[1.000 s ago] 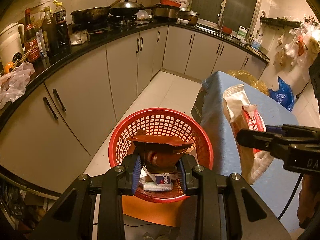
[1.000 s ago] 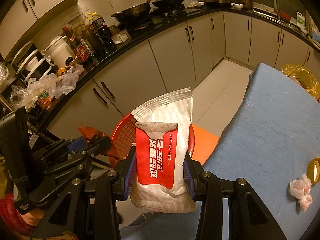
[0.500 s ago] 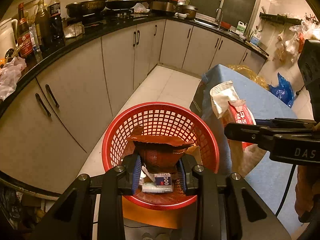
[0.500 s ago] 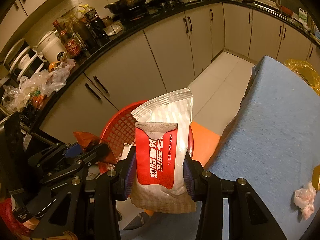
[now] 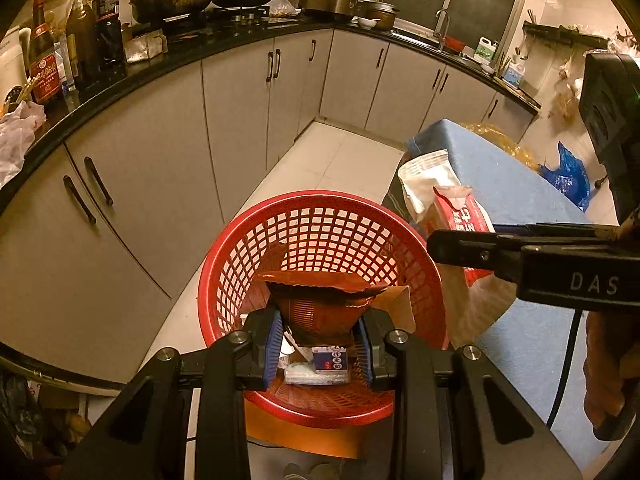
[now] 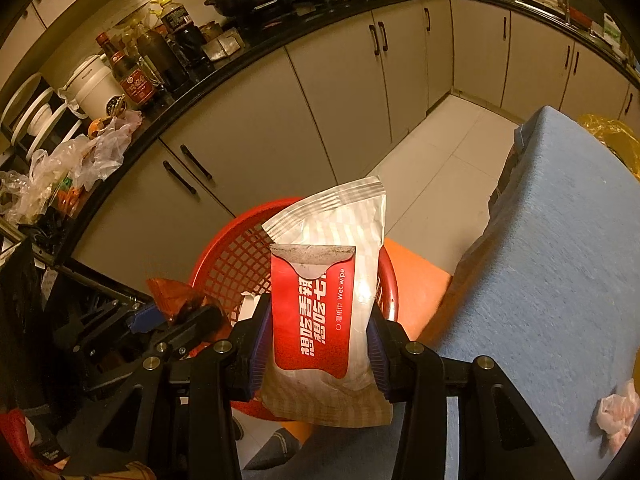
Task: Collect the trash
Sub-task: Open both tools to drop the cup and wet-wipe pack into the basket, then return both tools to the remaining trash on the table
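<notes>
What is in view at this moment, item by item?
Red plastic mesh basket: one, on the floor beside the table.
Brown crumpled wrapper: one, clamped in the left tool over the basket.
Red and white wet wipe pack: one, clamped in the right tool above the basket rim.
Small cartons: a few, white and blue, at the basket bottom.
Blue cloth-covered table: one, right of the basket.
Pink-white crumpled tissue: one, on the table.
Dark sauce bottles: several, on the black counter.
Left tool: black, blue pads.
Right tool: black, blue pads.
</notes>
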`<action>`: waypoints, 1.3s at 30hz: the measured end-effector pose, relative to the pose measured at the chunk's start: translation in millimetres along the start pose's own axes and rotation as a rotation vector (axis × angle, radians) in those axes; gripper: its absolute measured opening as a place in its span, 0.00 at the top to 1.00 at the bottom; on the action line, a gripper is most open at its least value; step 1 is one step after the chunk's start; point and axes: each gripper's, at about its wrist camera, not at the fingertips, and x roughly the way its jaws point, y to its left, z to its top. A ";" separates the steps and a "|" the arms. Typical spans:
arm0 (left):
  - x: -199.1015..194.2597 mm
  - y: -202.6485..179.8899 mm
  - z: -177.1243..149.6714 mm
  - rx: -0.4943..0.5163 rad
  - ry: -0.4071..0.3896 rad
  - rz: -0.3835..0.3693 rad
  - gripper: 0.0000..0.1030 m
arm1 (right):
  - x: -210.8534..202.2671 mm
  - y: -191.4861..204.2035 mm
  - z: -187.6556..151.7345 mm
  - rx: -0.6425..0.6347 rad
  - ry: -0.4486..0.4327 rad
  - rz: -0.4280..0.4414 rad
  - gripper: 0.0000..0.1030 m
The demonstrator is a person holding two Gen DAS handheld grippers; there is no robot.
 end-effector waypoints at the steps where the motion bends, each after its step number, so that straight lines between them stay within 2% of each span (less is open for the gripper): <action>1: 0.8 0.3 0.3 0.001 0.000 0.000 0.71 | 0.3 -0.8 0.4 0.000 -0.001 0.000 0.54; 11: 5.8 -0.2 0.6 -0.001 0.003 -0.007 0.70 | 5.8 -0.7 6.5 0.007 0.013 0.008 0.50; 13: 5.9 0.6 0.2 -0.010 0.007 -0.014 0.65 | 5.0 0.1 6.8 0.006 0.007 0.004 0.43; 15: 3.4 2.5 -0.5 -0.023 -0.001 -0.014 0.56 | 2.2 0.3 7.6 0.007 -0.004 0.004 0.42; 20: -6.0 6.2 0.2 -0.044 -0.025 0.001 0.49 | -11.5 0.4 7.2 0.016 -0.034 -0.010 0.41; 23: -14.4 5.3 0.3 -0.048 -0.044 0.009 0.43 | -24.6 1.8 3.7 0.010 -0.059 -0.046 0.36; 31: -39.1 -19.7 -2.5 -0.022 -0.080 -0.003 0.42 | -69.9 5.3 -19.3 -0.030 -0.129 -0.146 0.31; 39: -58.8 -55.2 -19.2 0.021 -0.079 -0.028 0.42 | -109.0 -5.8 -54.3 -0.006 -0.161 -0.164 0.30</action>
